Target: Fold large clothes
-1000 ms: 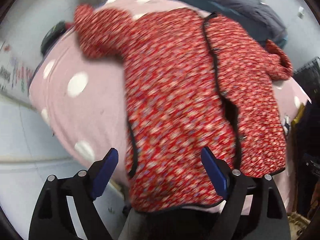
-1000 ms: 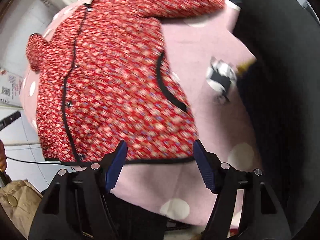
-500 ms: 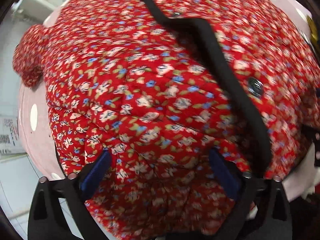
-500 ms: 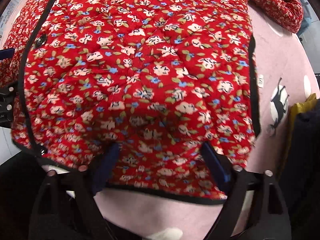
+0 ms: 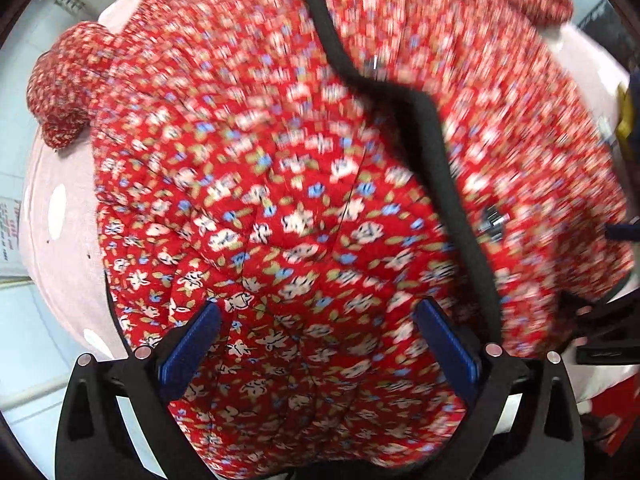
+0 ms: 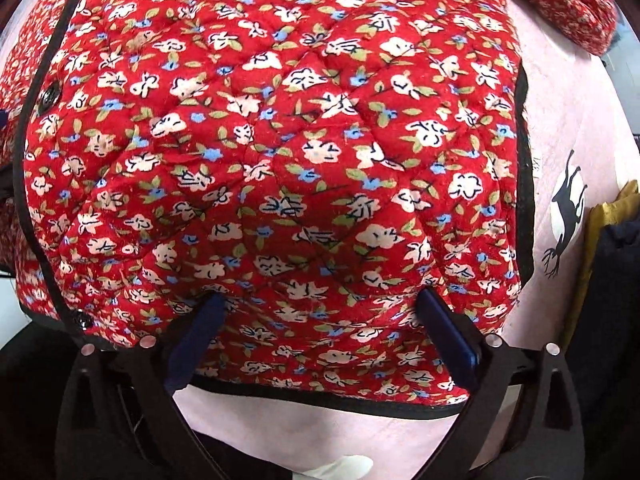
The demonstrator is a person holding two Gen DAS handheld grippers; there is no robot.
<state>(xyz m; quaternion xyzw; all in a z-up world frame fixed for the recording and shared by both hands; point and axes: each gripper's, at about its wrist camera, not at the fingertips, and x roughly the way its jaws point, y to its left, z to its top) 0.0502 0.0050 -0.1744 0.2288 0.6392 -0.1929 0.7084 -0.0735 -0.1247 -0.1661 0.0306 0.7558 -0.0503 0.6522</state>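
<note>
Both tongs dropped from above onto the jacket point(image 6: 280, 152), spread flat across the pink sheet point(image 6: 568, 120). Left tongs point(image 5: 316, 320) released; right tongs point(image 6: 320, 312) opening at the hem. I'd grip next.

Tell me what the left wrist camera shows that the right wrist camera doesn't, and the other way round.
Only the left wrist view shows the jacket's black front placket running up the middle, and a bunched sleeve at upper left. Only the right wrist view shows the black-trimmed bottom hem and a deer print on the pink cover. Both show the red floral quilted jacket lying on that cover, with each gripper, left and right, pressed down on it with its fingers spread wide; the right's jaws are opening.
</note>
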